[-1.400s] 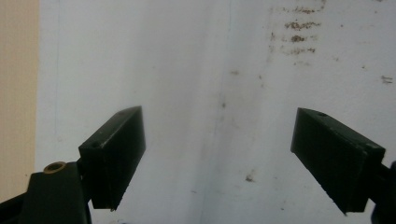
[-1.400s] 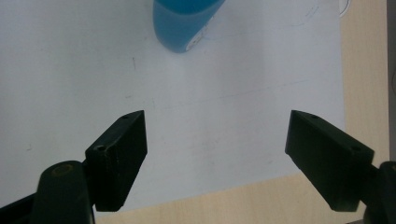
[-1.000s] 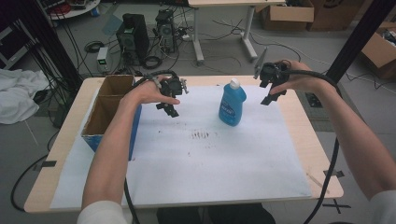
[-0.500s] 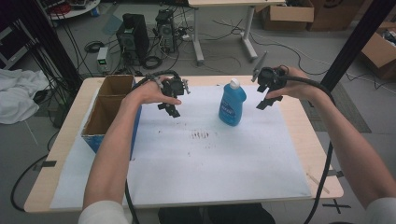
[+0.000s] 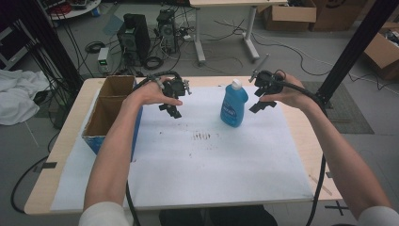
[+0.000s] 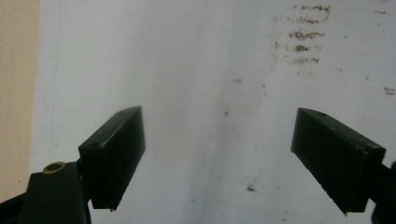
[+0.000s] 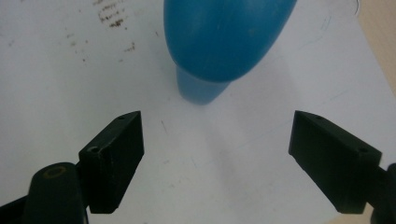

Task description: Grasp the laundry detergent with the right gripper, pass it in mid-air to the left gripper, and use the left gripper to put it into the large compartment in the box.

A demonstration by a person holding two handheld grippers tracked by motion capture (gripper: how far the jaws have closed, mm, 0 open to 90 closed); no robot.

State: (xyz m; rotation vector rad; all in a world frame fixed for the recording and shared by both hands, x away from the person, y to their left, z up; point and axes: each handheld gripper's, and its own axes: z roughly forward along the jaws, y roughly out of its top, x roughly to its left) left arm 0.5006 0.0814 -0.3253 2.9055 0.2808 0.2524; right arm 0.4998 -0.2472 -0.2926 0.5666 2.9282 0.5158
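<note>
Paper (image 5: pixel 197 165) is covering the table (image 5: pixel 70 141), a blue bottle (image 5: pixel 234 104) is standing upright on it just left of the right gripper (image 5: pixel 261 101), the nearer one, while the left gripper (image 5: pixel 171 109) is hovering farther off, both with jaws wide apart.

Upright on a white paper sheet (image 5: pixel 197 174) covering the light wooden tabletop (image 5: pixel 66 141): a blue plastic dish-soap bottle (image 5: pixel 234 103) with a white cap. Just right of it, raised above the sheet, the black right hand-held gripper (image 5: pixel 261 98). Left of the bottle and apart from it, the black left hand-held gripper (image 5: pixel 171 107), also raised. At the tabletop's left edge, an open brown cardboard box (image 5: pixel 109 109) with a blue outer side. Near the sheet's middle, a patch of dark smudges (image 5: pixel 202 136).
</note>
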